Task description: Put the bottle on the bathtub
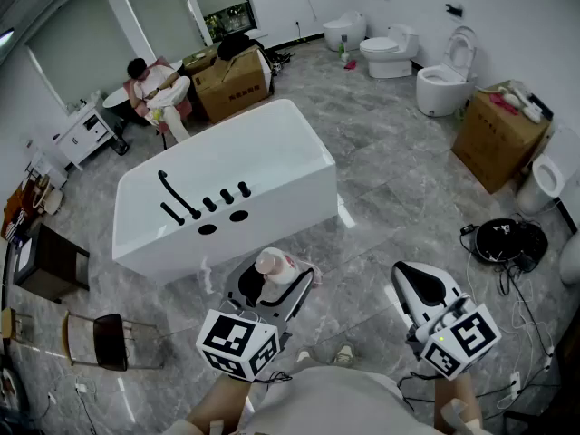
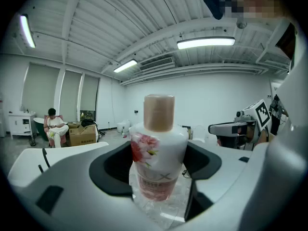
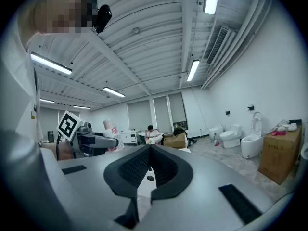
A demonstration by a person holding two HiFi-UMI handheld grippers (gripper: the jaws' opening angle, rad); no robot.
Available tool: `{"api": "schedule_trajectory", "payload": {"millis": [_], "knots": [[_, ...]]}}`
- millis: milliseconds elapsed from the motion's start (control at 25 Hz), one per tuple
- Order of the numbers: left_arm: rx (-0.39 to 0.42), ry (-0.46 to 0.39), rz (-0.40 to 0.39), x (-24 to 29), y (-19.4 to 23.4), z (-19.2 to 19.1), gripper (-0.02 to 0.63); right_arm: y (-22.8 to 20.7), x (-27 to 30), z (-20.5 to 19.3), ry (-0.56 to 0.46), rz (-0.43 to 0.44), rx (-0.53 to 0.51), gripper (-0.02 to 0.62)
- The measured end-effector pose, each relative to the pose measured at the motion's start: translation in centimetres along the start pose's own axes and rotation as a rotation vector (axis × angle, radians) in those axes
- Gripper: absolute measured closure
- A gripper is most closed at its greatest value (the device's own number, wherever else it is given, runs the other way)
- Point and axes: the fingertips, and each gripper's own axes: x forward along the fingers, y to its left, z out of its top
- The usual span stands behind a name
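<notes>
A white bottle (image 2: 158, 155) with a pink flower label and a tan cap stands upright between the jaws of my left gripper (image 2: 159, 170), which is shut on it. From the head view the bottle (image 1: 274, 268) is held in the left gripper (image 1: 272, 288) just short of the near side of the white bathtub (image 1: 272, 157), above the floor. My right gripper (image 1: 419, 284) hangs further right, away from the tub; its jaws are shut and hold nothing (image 3: 148, 170). The right gripper view also shows the bottle (image 3: 111, 131) and the left gripper at its left.
The tub's near rim carries a black faucet with knobs (image 1: 204, 202). A person (image 1: 159, 93) sits beyond the tub beside cardboard boxes (image 1: 231, 80). Toilets (image 1: 444, 80) line the far wall. A box (image 1: 497, 139) and a black device with cables (image 1: 507, 241) lie at right.
</notes>
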Motion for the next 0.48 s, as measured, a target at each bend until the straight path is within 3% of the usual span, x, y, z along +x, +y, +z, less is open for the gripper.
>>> {"api": "schedule_trajectory", "payload": {"millis": [280,480], "knots": [[0.017,-0.008,0.000,1.3,0.0,-0.3,0.273,-1.7,0.0,0.2,-0.027,-0.071,-0.022,0.566],[0.030,-0.013,0.024,2.5,0.3,-0.6,0.273,-3.2,0.3,0.0,-0.037,-0.076,-0.017,0.566]]}}
